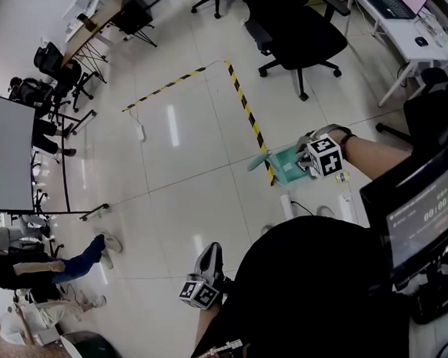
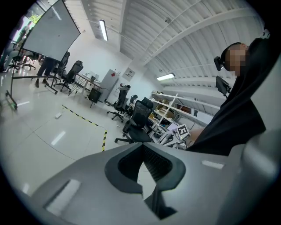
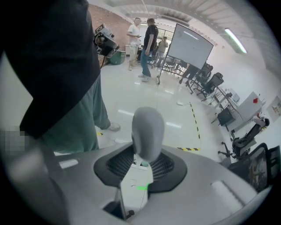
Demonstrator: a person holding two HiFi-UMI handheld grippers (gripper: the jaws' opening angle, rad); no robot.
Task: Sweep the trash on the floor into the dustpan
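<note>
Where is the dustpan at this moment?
Head view, right side: the teal dustpan is in the right gripper, over the near end of the yellow-black floor tape.

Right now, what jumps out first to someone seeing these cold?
The right gripper at centre-right of the head view is shut on a grey round-tipped handle, with a teal dustpan-like piece beside it. Next comes the yellow-black floor tape, which turns a corner just beyond. The left gripper sits low in that view, jaws together on nothing.
</note>
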